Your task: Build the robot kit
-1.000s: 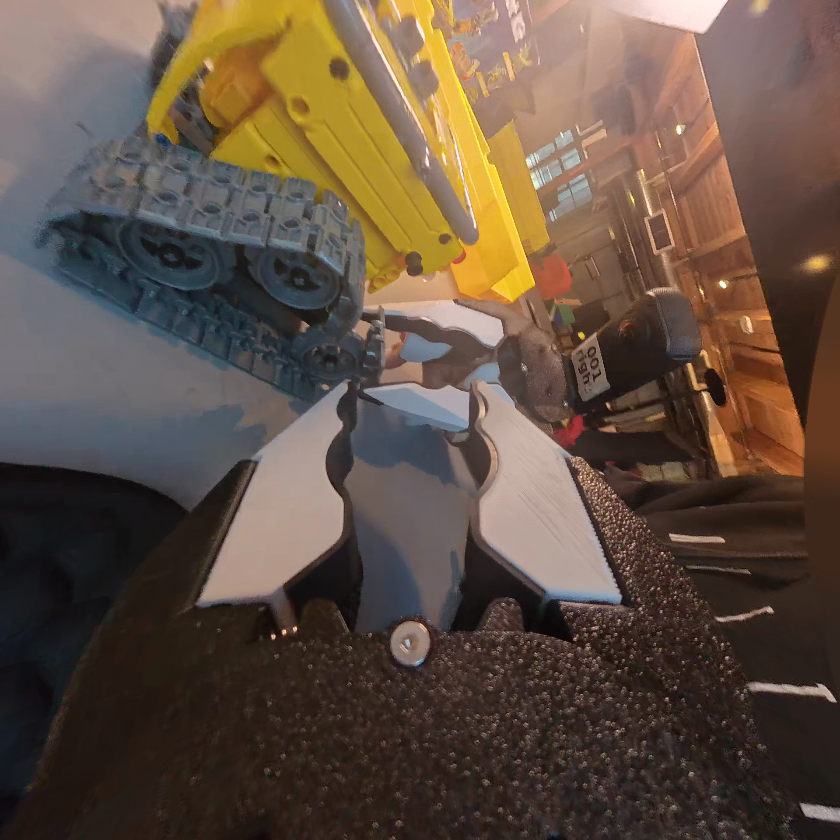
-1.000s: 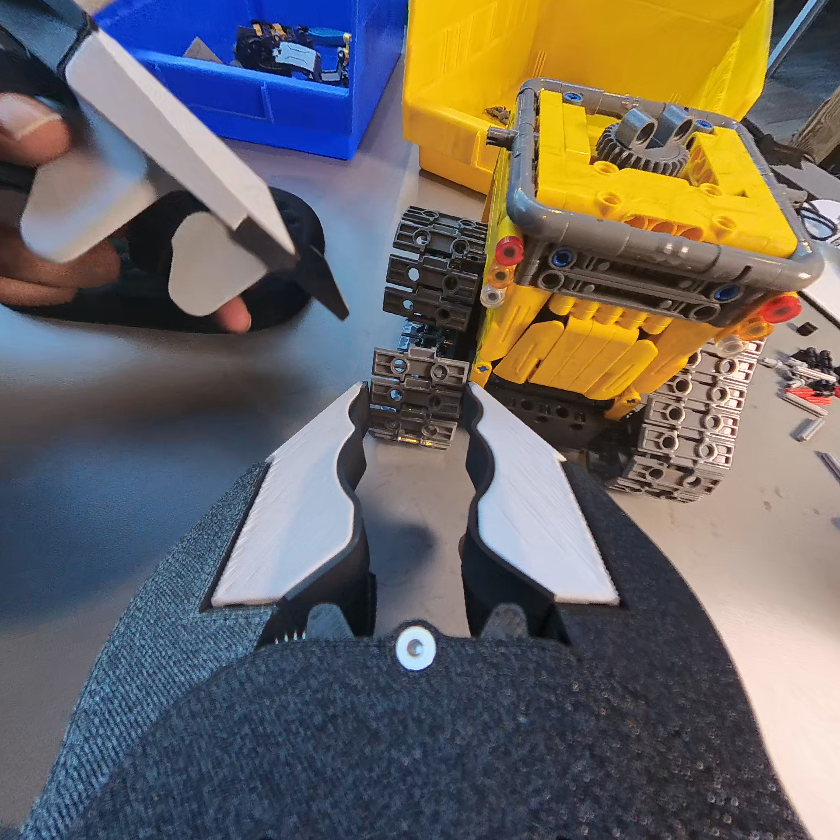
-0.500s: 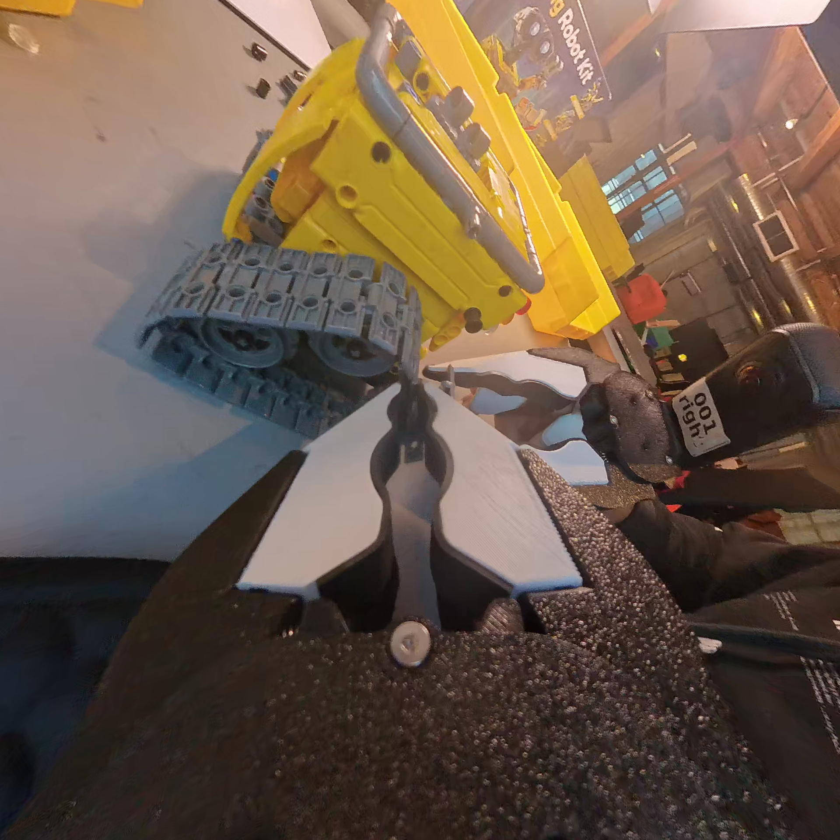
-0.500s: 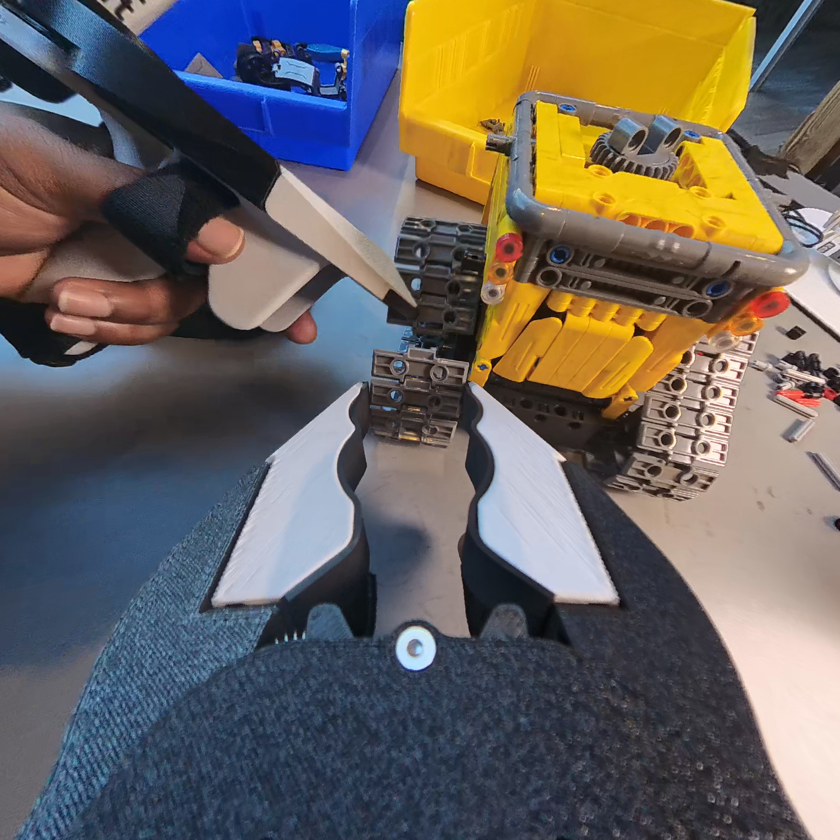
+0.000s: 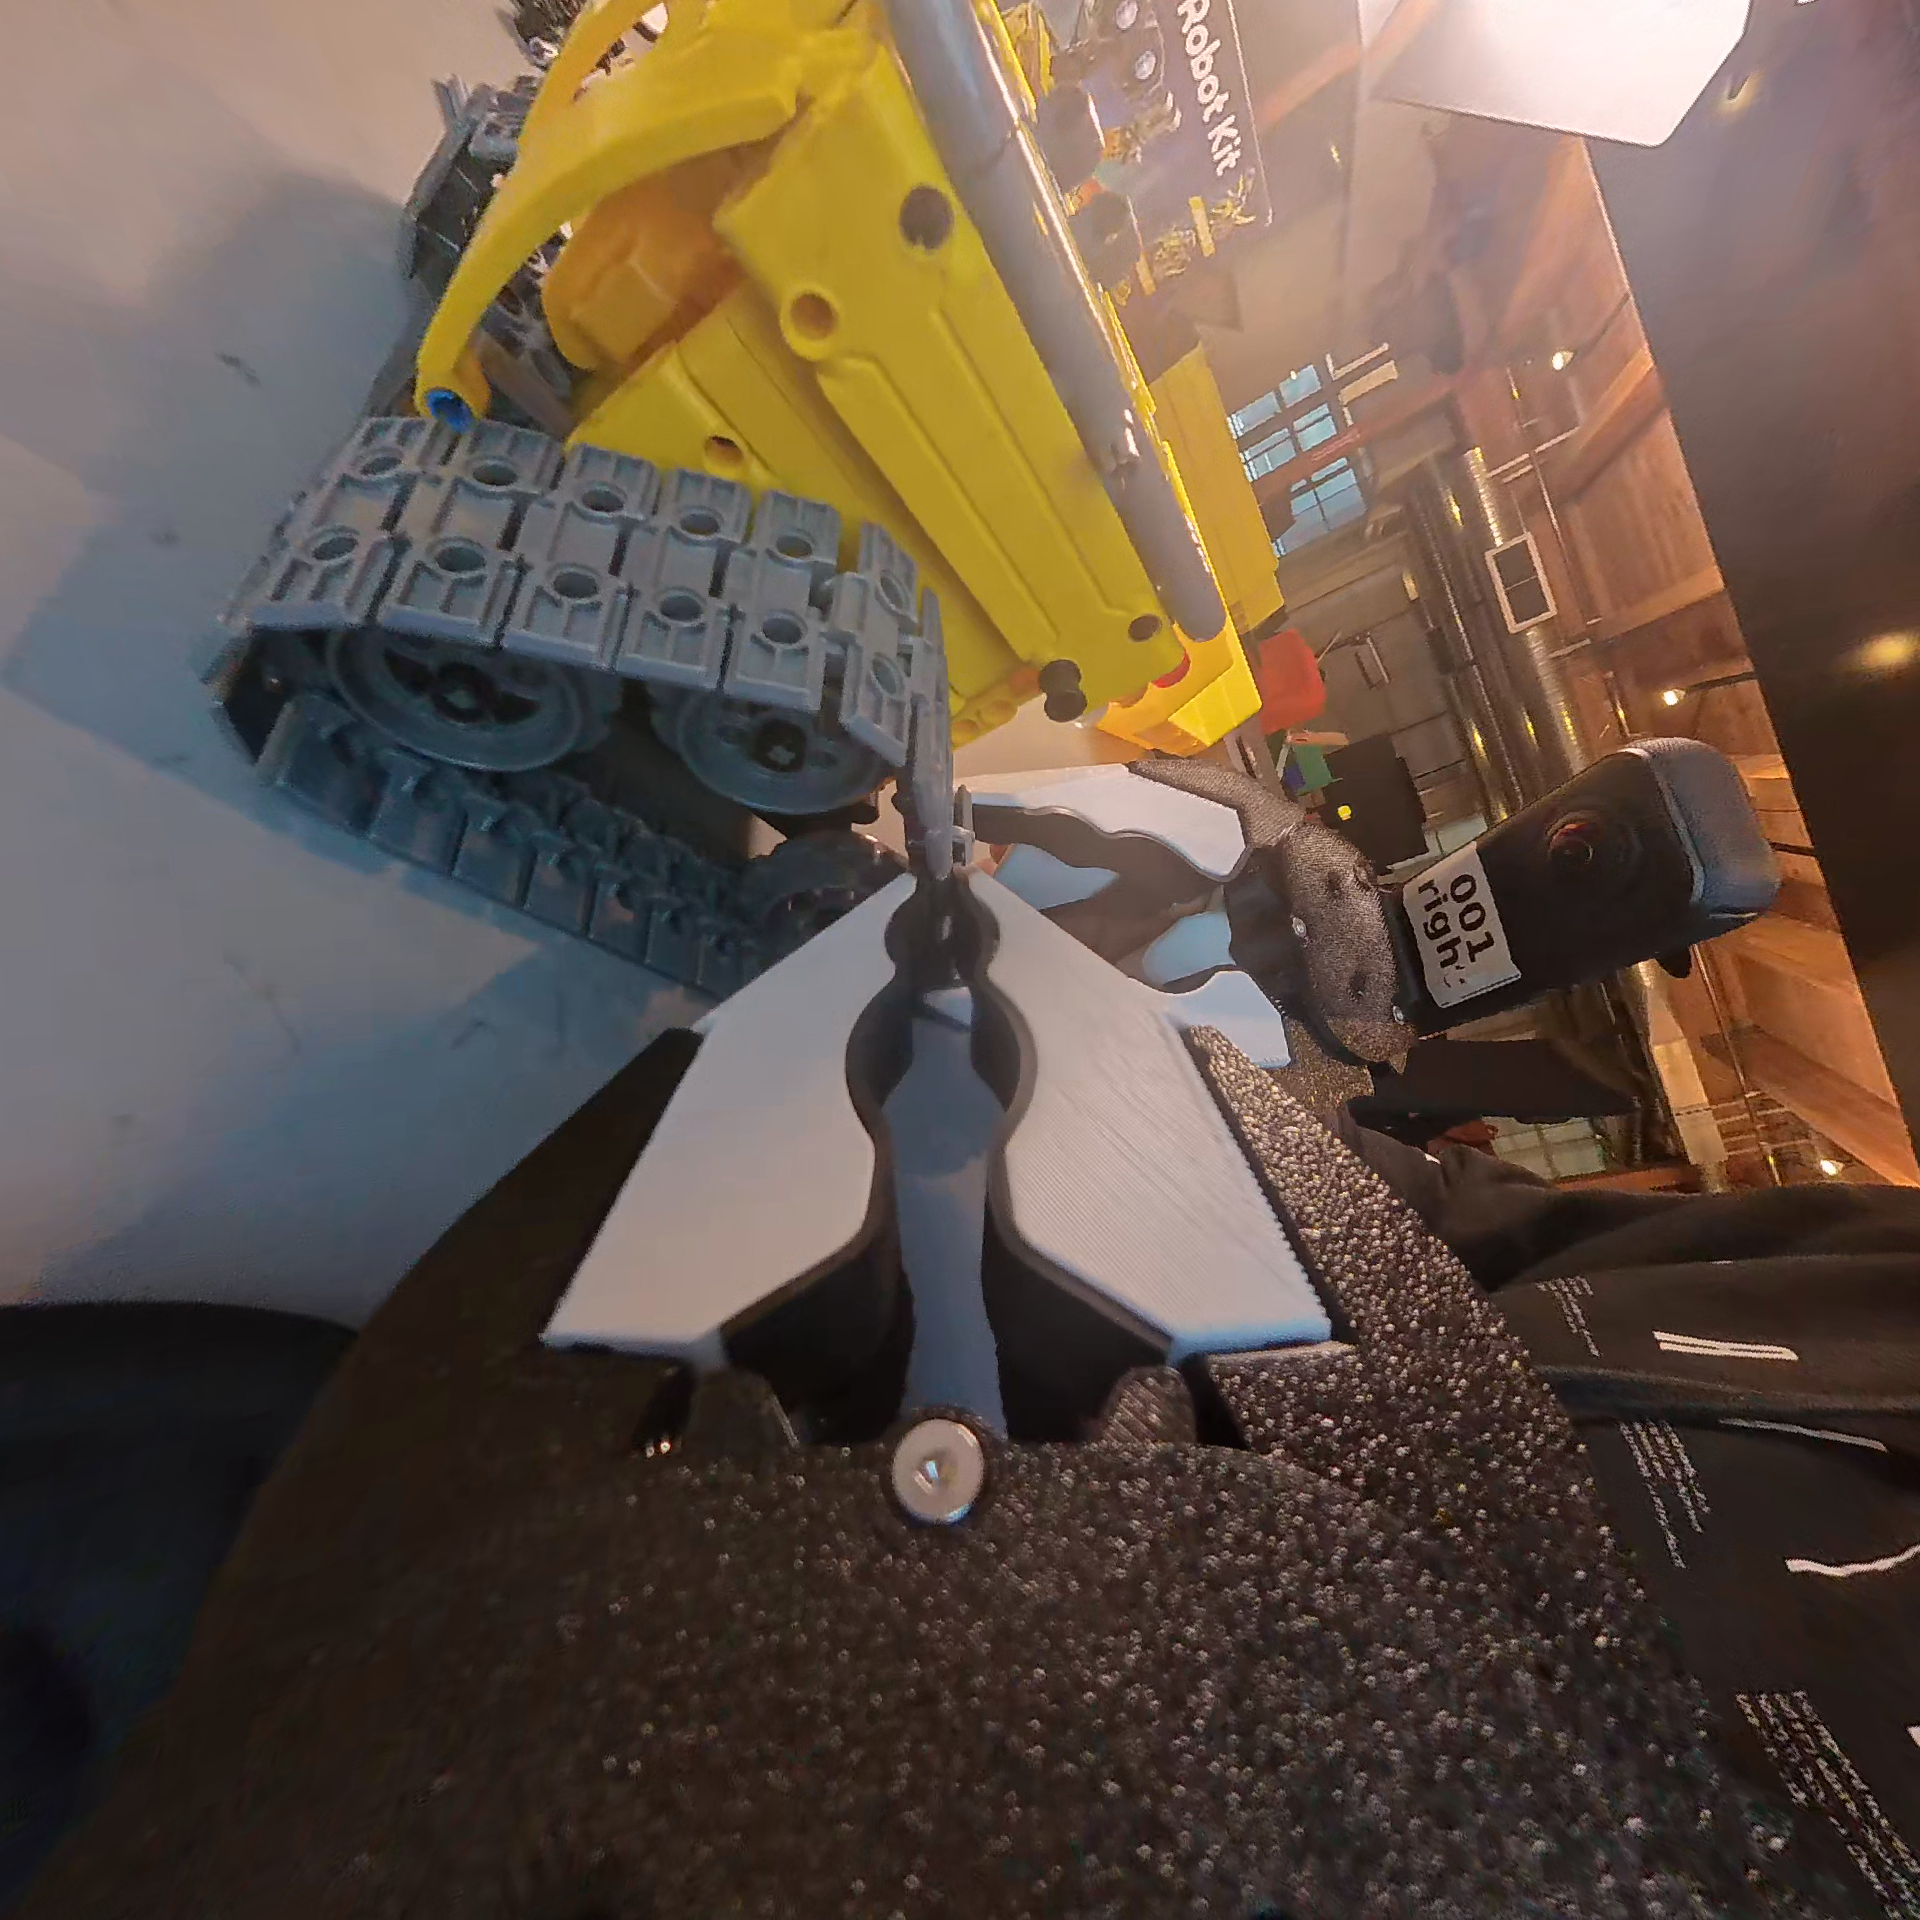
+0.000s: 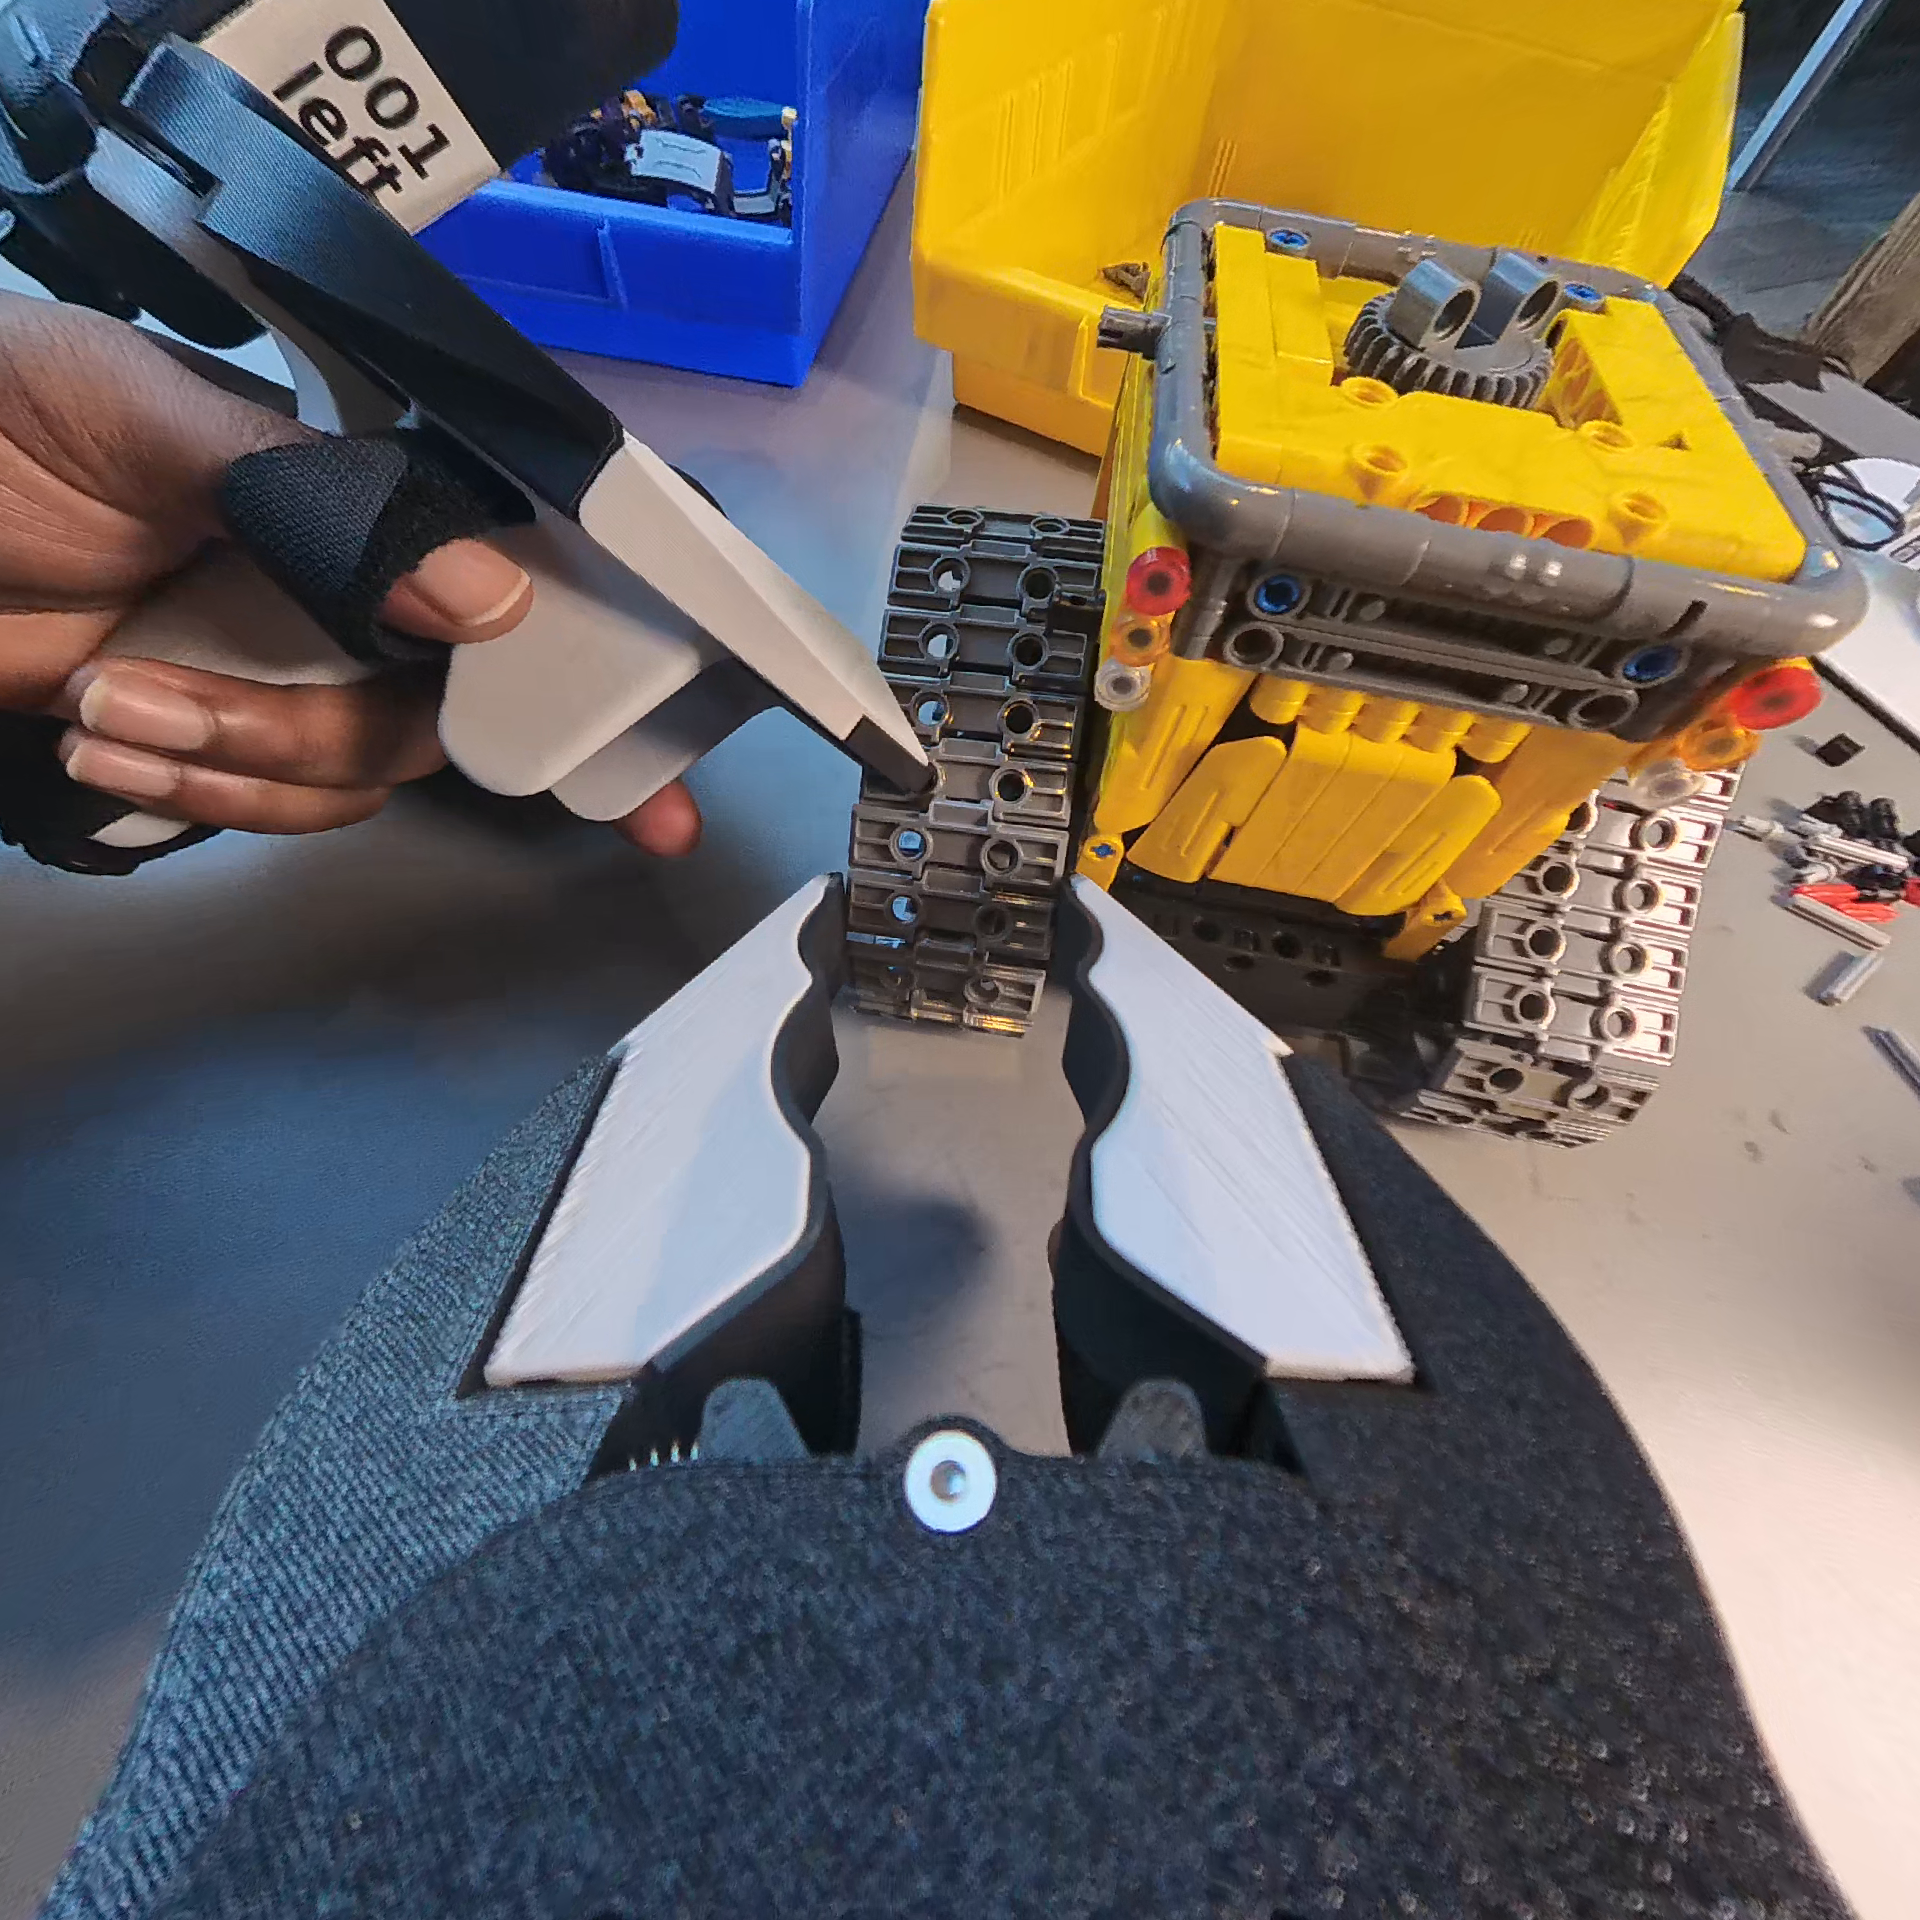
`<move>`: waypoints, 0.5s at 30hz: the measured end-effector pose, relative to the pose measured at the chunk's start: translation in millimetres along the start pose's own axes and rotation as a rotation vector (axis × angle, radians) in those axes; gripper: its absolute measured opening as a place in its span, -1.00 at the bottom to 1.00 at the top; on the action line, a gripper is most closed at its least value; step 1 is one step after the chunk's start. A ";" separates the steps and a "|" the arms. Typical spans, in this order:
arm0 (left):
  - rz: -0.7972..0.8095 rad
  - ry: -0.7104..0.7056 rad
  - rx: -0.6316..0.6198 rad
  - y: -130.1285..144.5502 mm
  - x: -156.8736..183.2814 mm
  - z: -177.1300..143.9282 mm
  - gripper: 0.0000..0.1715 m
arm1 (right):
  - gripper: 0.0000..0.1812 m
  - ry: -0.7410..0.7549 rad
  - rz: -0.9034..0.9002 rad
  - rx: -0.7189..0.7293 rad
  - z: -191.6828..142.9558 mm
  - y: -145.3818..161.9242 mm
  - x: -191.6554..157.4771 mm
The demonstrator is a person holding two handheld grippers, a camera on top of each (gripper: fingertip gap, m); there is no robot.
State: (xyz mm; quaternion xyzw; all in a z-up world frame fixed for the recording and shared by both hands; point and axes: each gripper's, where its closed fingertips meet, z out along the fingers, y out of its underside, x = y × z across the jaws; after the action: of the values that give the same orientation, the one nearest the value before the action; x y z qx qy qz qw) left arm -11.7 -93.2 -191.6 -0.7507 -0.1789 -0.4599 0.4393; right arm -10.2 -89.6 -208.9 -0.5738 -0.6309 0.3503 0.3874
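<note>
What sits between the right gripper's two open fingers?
In the right wrist view, the right gripper straddles the lower end of the toy vehicle's dark track, fingers either side; behind that is bare grey table.

A yellow brick-built toy vehicle [image 6: 1455,644] stands upright on the grey surface [image 6: 312,1039], its near dark-grey track [image 6: 966,810] pinched at one link by the closed left tongs [image 5: 938,883] and flanked by the spread right tongs [image 6: 951,914].
</note>
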 end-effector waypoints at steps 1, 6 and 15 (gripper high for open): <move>-0.005 0.004 0.001 0.2 -0.1 0.0 -0.98 | -0.56 0.001 -0.002 -0.001 0.1 0.1 -0.2; -0.053 0.042 -0.008 1.4 0.6 -1.2 -0.98 | -0.55 -0.019 0.005 -0.019 1.8 2.3 -1.9; -0.023 0.037 -0.024 4.6 2.1 1.3 -0.98 | -0.54 -0.023 -0.030 -0.040 3.1 4.2 -1.7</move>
State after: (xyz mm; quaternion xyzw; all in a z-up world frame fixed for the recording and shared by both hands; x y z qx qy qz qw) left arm -6.8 -94.9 -192.3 -0.7451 -0.1740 -0.4809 0.4281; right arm -11.0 -90.9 -214.2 -0.5677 -0.6509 0.3382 0.3738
